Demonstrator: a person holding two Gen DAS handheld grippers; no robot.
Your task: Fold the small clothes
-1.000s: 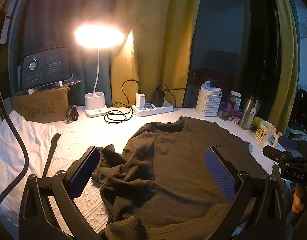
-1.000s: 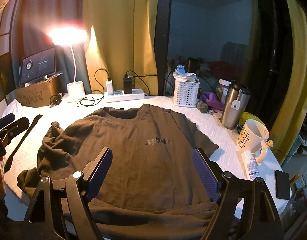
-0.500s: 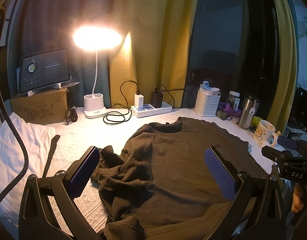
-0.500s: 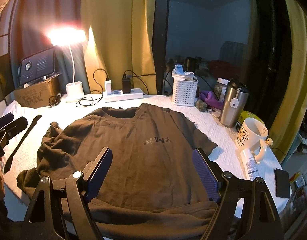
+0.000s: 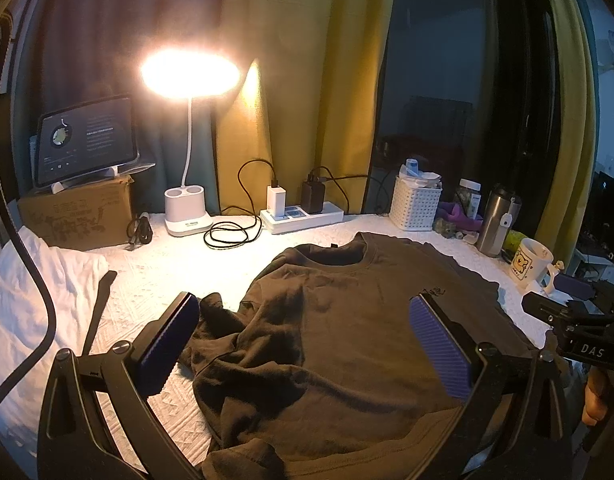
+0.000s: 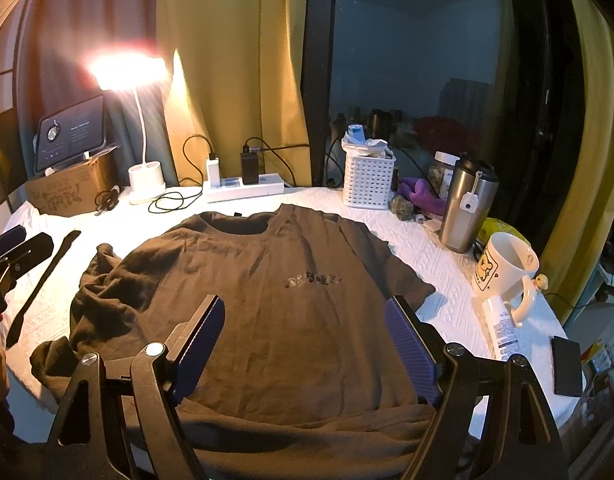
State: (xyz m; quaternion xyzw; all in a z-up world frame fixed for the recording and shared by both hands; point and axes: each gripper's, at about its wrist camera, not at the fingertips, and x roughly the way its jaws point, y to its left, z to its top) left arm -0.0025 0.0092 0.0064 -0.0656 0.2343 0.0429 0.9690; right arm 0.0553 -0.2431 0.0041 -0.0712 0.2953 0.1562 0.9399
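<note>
Room: night-dark window (image 6: 419,60) behind yellow curtains (image 6: 235,60); a lit desk lamp (image 5: 189,76) glows at the back left.
Surface: a table under a white textured cloth (image 5: 155,276).
Back row, left to right: tablet (image 5: 85,138) propped on a cardboard box (image 5: 79,212), lamp base, power strip (image 5: 303,216) with chargers plugged in, white basket (image 6: 369,178), steel tumbler (image 6: 469,202), bear mug (image 6: 505,274).
Left gripper (image 5: 303,344): jaws spread wide, holding nothing, above the shirt's left half; its blue pads (image 5: 171,344) touch no cloth.
T-shirt (image 6: 267,300): dark brown, front up, collar toward the window, small print on the chest; its left sleeve (image 5: 223,320) is bunched and rumpled, its right side lies flat.
Right gripper (image 6: 303,352): jaws equally wide apart and empty, hovering over the shirt's lower hem, the chest print just beyond its fingertips.
</note>
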